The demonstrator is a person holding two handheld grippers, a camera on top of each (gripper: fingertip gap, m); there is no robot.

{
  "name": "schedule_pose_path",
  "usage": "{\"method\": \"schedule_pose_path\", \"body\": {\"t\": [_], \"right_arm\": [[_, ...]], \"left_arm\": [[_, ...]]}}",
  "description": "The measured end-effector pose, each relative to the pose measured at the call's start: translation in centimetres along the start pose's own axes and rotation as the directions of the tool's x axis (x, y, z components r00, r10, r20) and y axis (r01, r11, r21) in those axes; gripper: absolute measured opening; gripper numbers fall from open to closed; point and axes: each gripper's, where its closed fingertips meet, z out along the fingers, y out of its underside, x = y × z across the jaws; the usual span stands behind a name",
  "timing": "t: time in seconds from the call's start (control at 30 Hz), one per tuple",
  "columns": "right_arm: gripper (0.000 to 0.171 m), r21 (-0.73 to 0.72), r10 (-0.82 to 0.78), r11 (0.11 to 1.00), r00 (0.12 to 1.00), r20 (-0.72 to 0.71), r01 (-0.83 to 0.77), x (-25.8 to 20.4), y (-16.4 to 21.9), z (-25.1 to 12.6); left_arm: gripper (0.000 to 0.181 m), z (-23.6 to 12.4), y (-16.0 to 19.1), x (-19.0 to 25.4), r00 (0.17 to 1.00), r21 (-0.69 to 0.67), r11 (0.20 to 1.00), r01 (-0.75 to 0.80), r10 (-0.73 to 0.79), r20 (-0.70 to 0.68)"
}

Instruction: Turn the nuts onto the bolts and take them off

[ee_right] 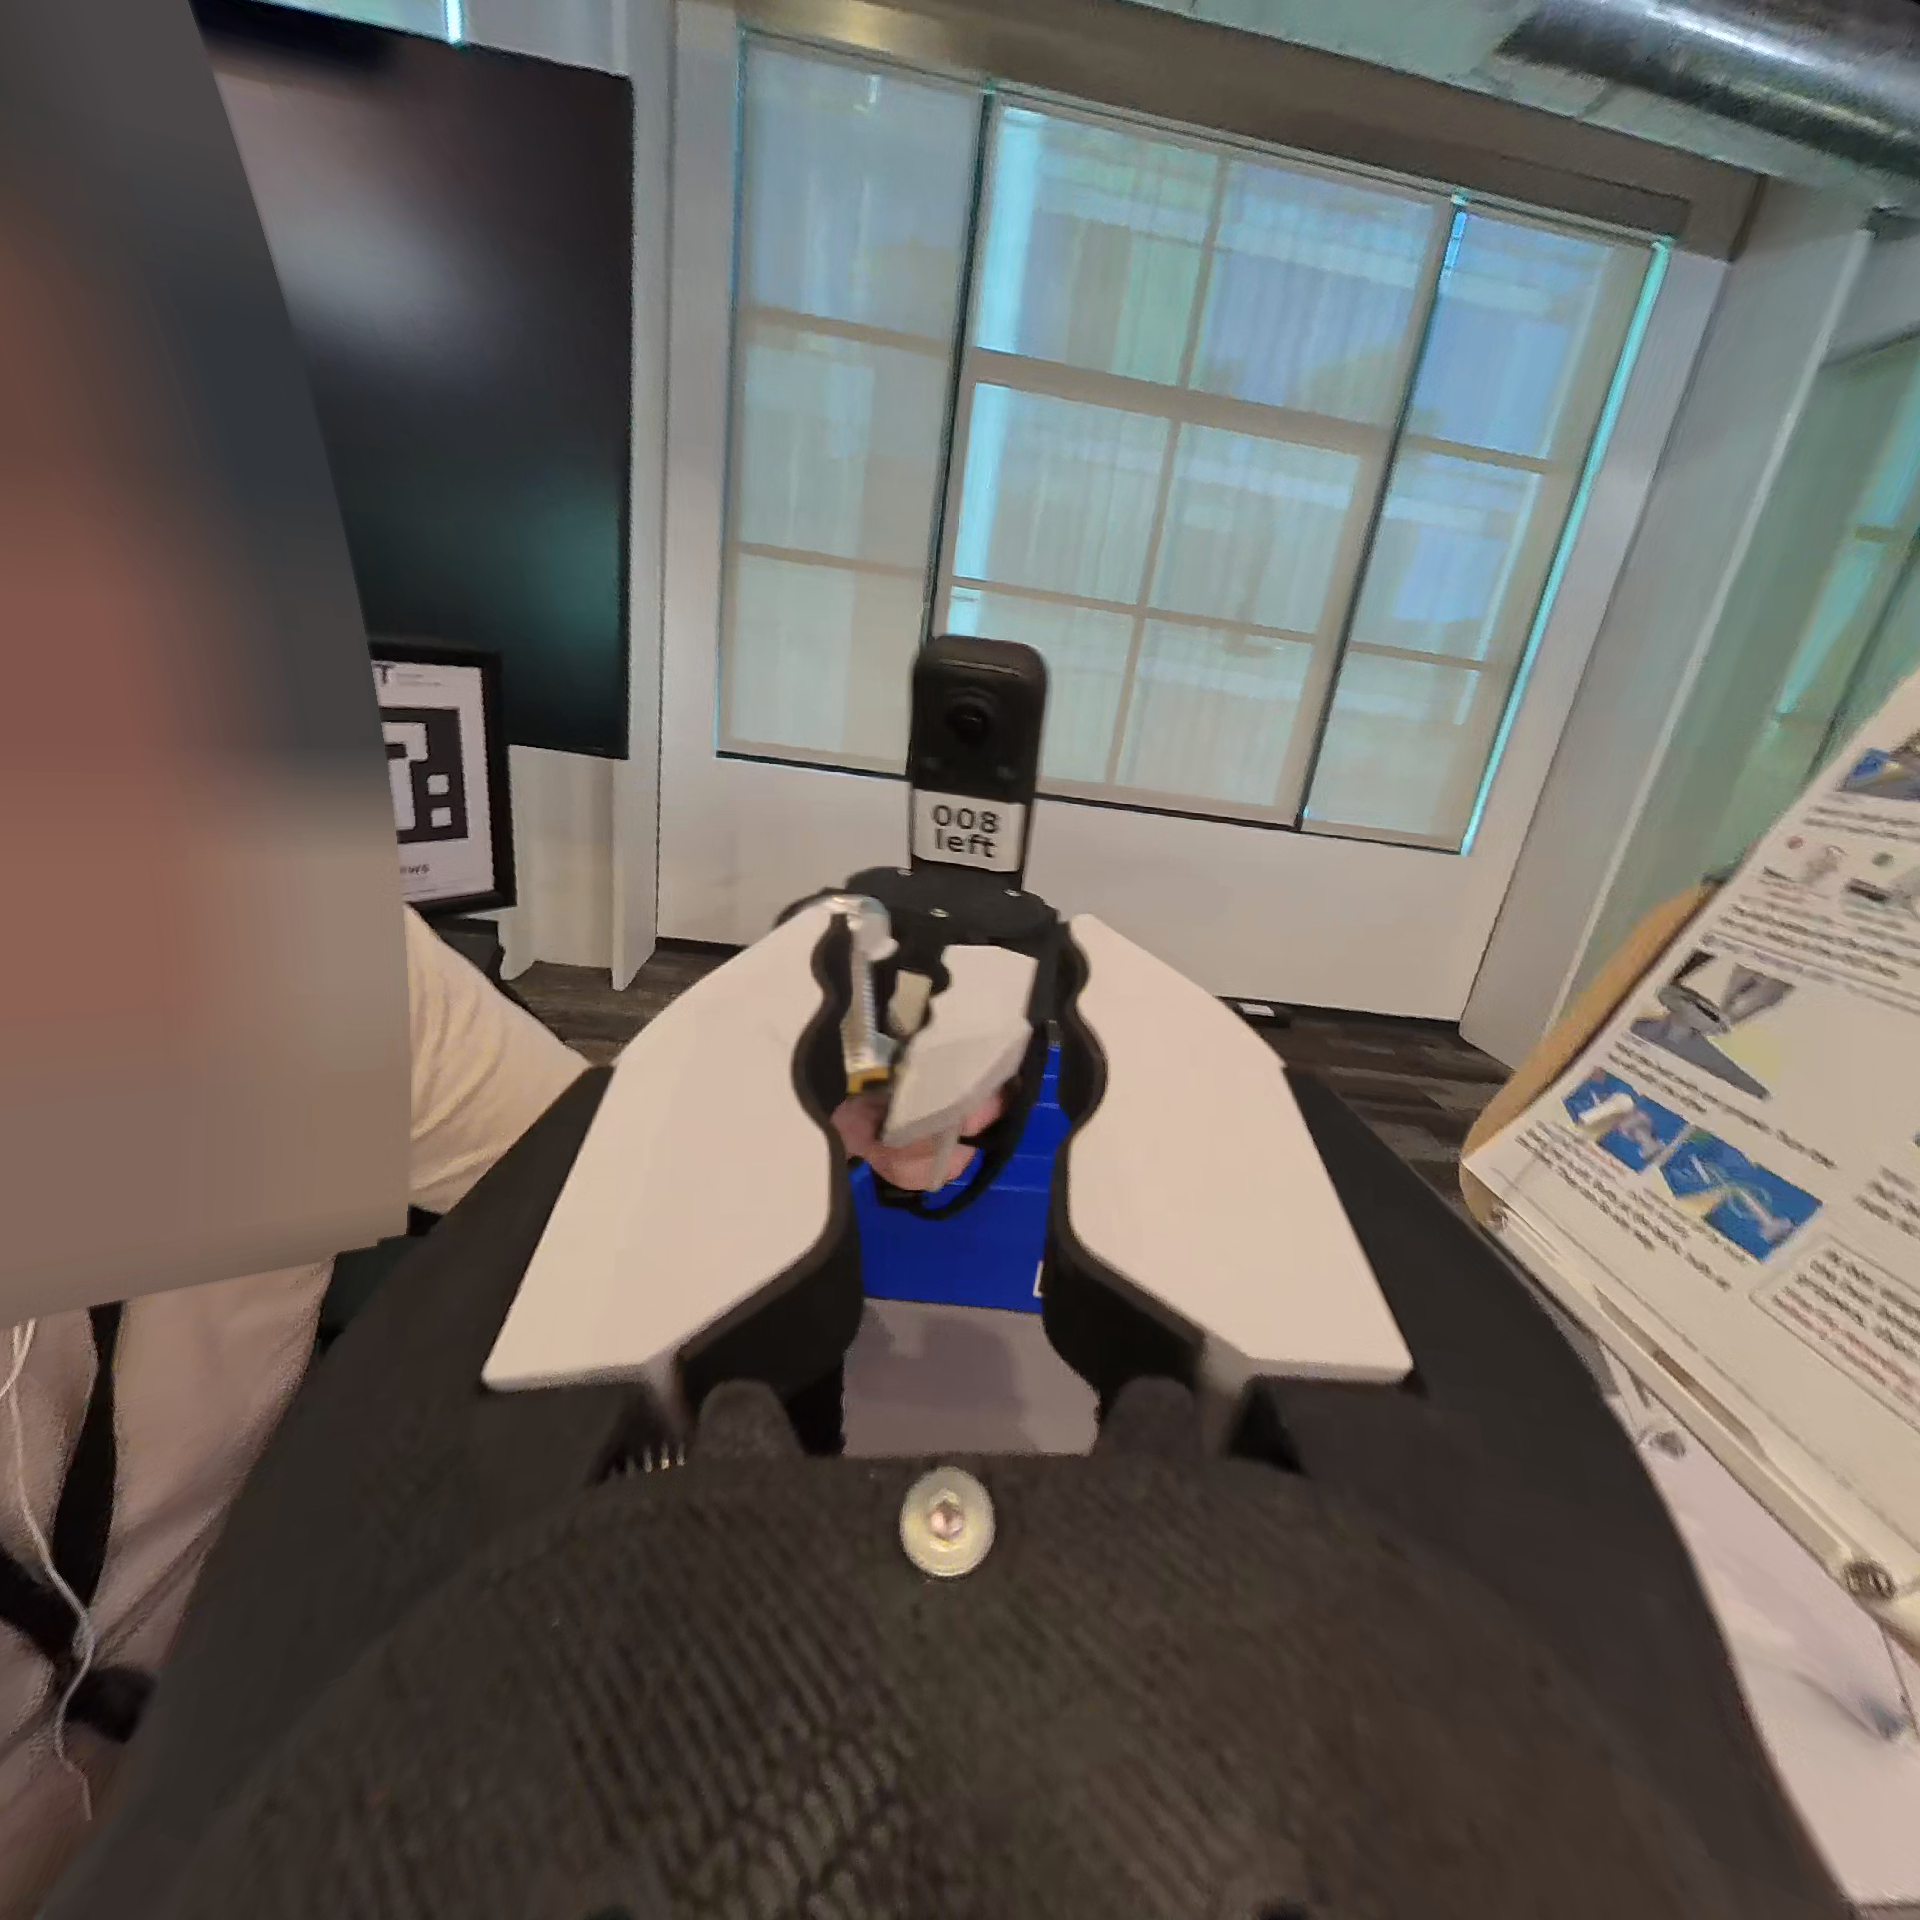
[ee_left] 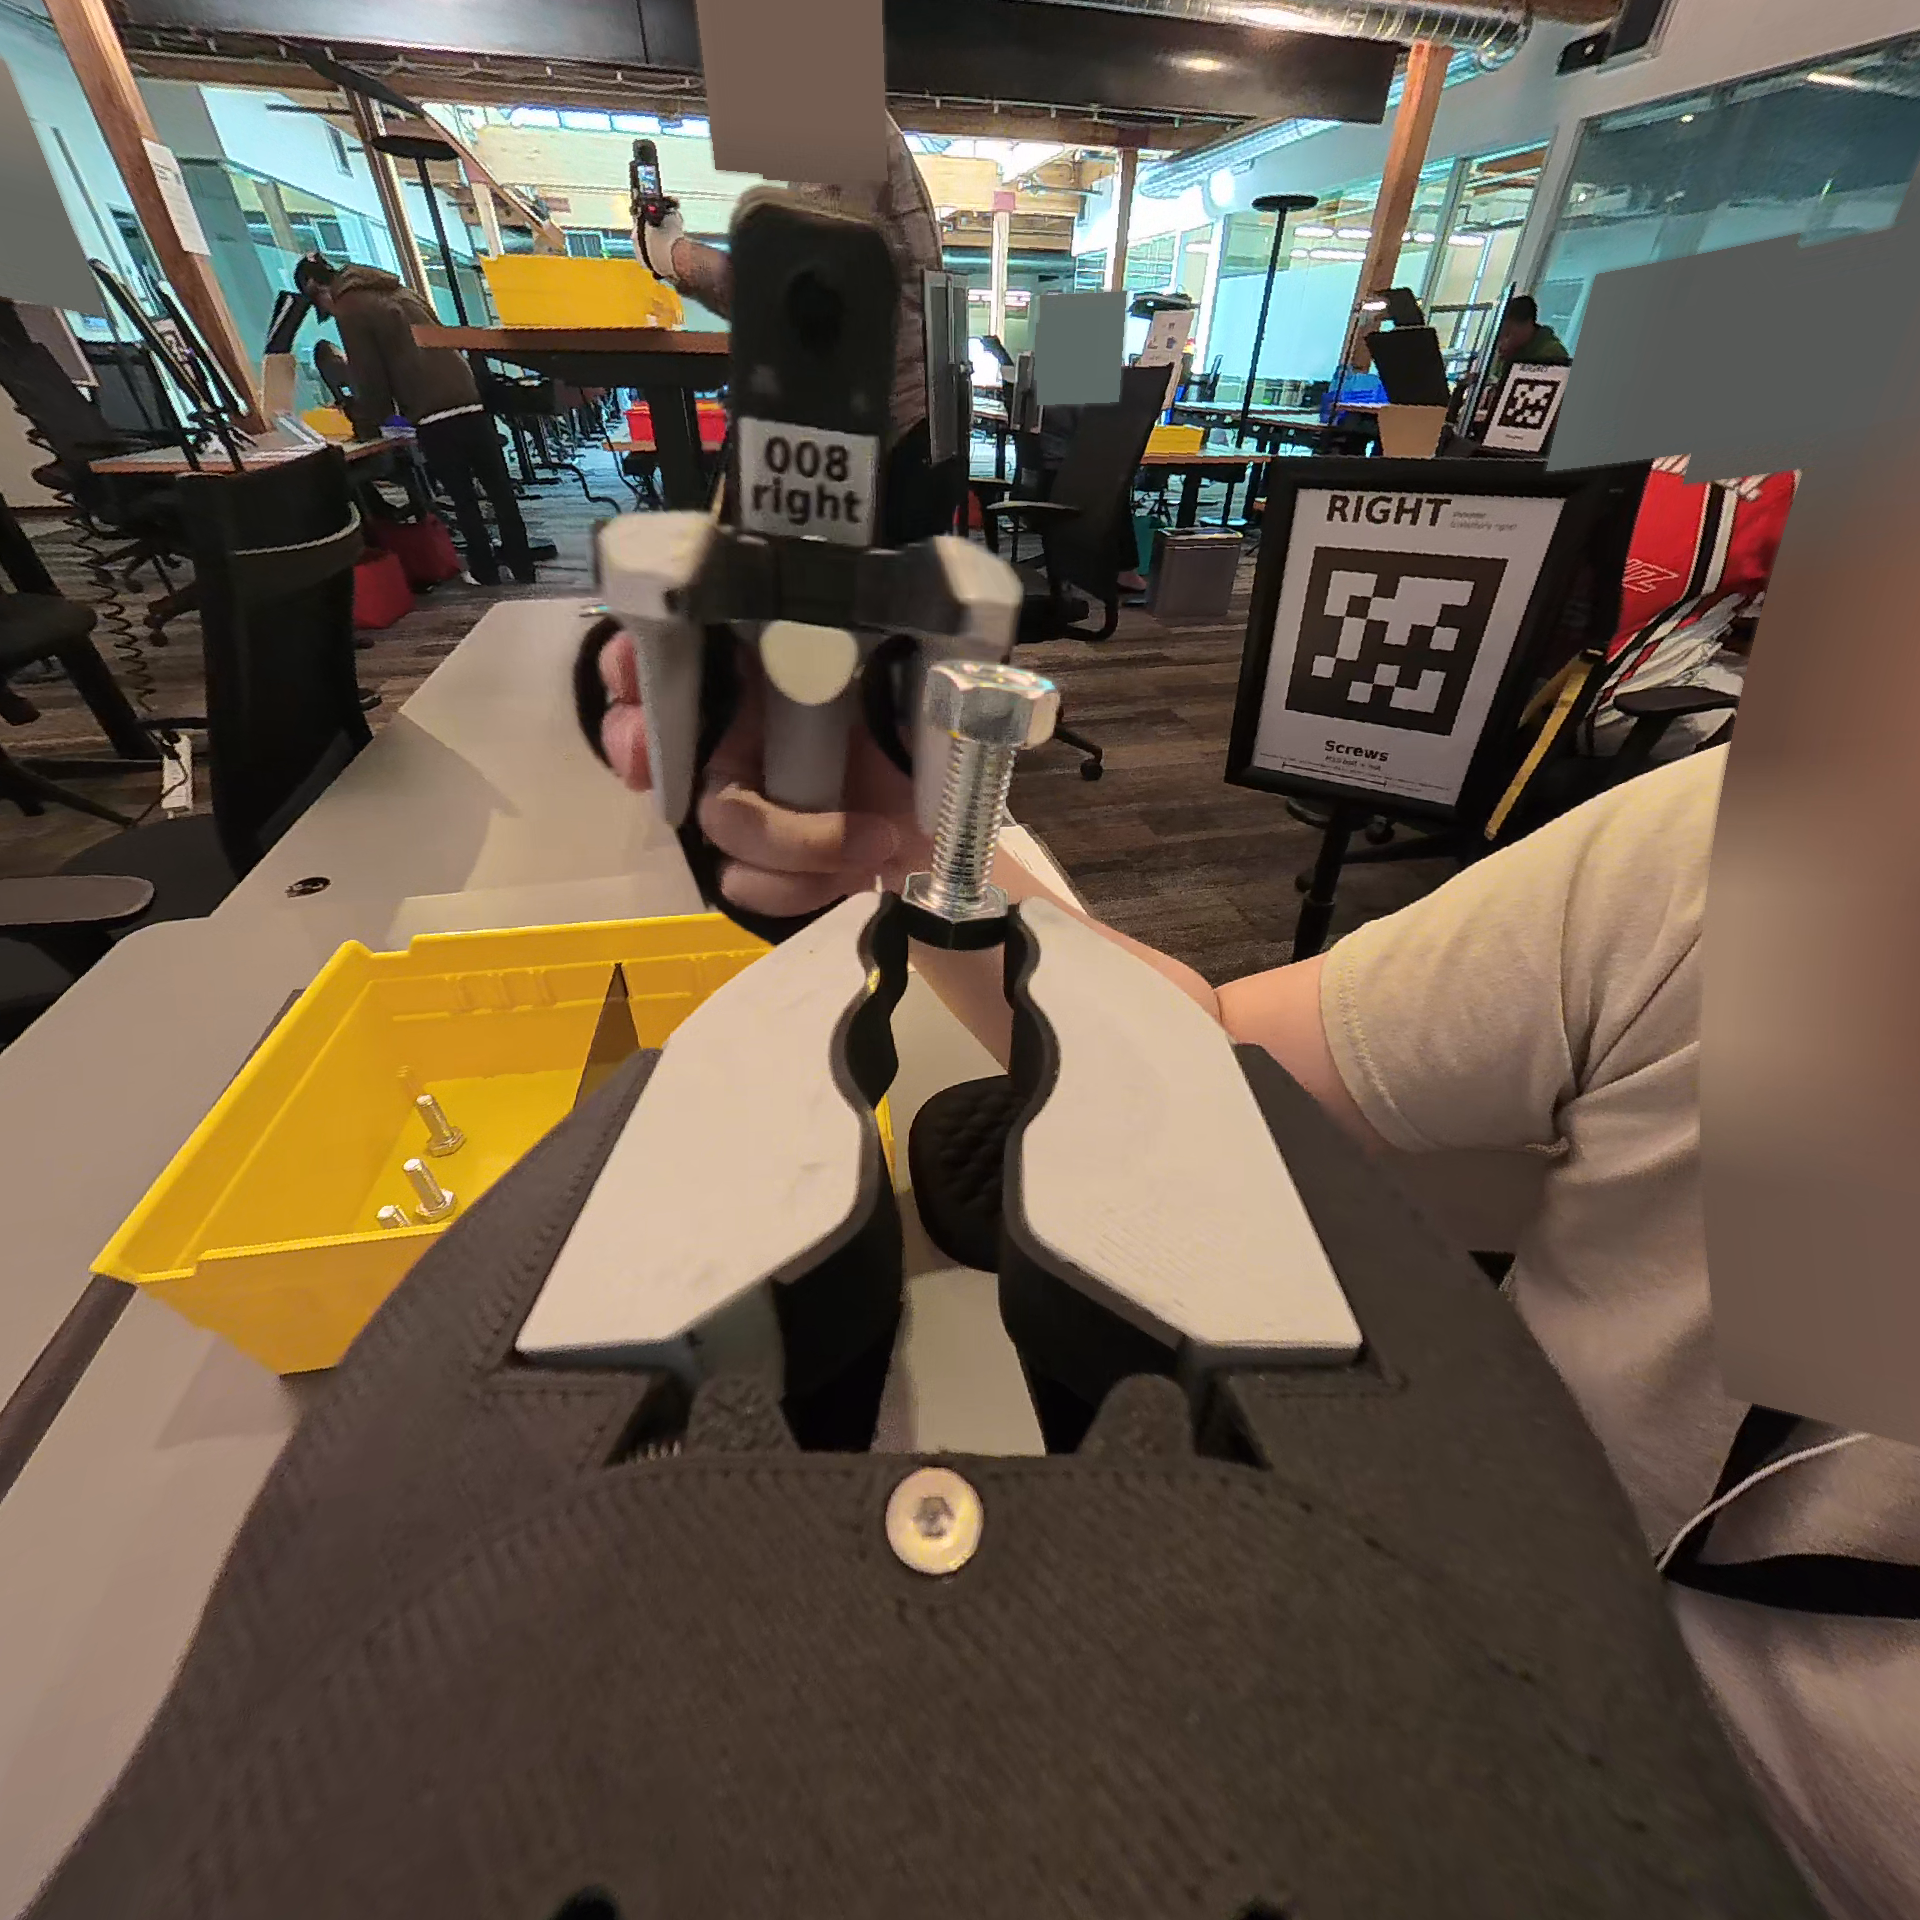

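The left tongs (ee_left: 954,925) are clamping the nut (ee_left: 954,906) at their fingertips, with the bolt (ee_left: 977,774) standing upright in it — head uppermost, threads exposed above the nut. The right tongs (ee_left: 831,686) are facing them, spread apart and gripping nothing; one finger is sitting just beside the bolt head. A yellow bin (ee_left: 312,1278) holding loose bolts (ee_left: 431,1158) is resting on the counter (ee_left: 104,1039) to the left.
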Motion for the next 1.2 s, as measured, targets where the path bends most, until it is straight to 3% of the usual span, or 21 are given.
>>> {"method": "schedule_pose_path", "body": {"t": [0.17,0.3,0.47,0.73,1.0,1.13,1.2], "right_arm": [[0.041,-0.059,-0.053,0.997,0.999,0.004,0.053,-0.8,0.9,1.3],[0.036,-0.019,0.014,1.000,0.998,-0.063,-0.015,1.4,0.7,-0.1],[0.040,-0.024,-0.035,0.999,0.999,0.030,0.036,-1.2,0.2,1.0],[0.036,-0.015,0.018,1.000,0.999,-0.038,-0.019,1.0,0.8,0.3],[0.037,-0.064,-0.045,0.997,0.999,0.007,0.045,-1.1,0.9,1.7],[0.031,-0.075,-0.040,0.996,0.999,0.014,0.041,-1.2,1.1,1.9],[0.019,-0.087,-0.039,0.995,0.998,0.043,0.043,-1.5,1.4,1.8]], "left_arm": [[0.018,0.1,0.0,0.1,1.000,0.004,1.000,0.009,-0.009,-0.013],[0.018,0.1,-0.1,0.3,1.000,0.000,1.000,0.004,-0.004,-0.012],[0.018,0.0,0.0,0.0,1.000,0.003,1.000,0.011,-0.011,-0.003],[0.017,-0.1,-0.1,-0.1,1.000,0.002,1.000,0.014,-0.014,0.006],[0.018,-0.4,-0.1,-0.8,0.999,0.011,0.999,0.035,-0.035,0.036],[0.018,-0.2,0.0,-0.5,0.999,0.000,1.000,0.027,-0.027,0.029],[0.018,-0.1,0.2,-0.5,0.999,-0.011,1.000,0.026,-0.026,0.025]]}}
